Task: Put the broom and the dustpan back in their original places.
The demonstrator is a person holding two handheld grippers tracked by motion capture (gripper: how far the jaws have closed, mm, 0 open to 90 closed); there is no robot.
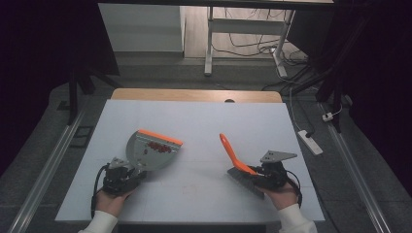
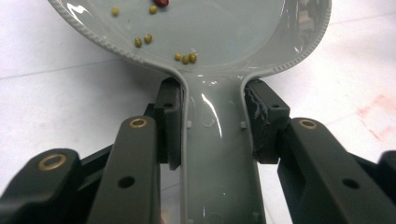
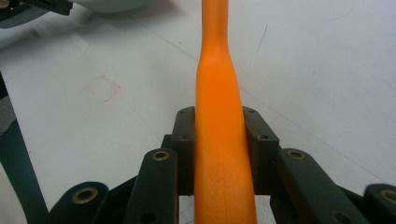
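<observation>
Left gripper (image 2: pixel 217 128) clamped on glossy grey plastic dustpan (image 1: pixel 151 150) handle, slick and light, keep level for loose beans (image 2: pixel 186 58); right gripper (image 3: pixel 219 140) clamped on stiff orange-handled brush (image 3: pixel 219 93).

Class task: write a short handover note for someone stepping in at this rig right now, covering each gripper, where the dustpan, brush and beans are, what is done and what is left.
Left gripper: jaws shut on the grey dustpan's handle, near the table's left front.
Right gripper: jaws shut on the brush's orange handle, which points up and away; its bristles lie at the table's right front.
Beans: red and small yellow-green ones already lie in the pan, most near its orange lip.
Table: no loose beans that I can make out.
Done: sweeping looks finished.
Left: probably empty the pan and set both tools down.
</observation>
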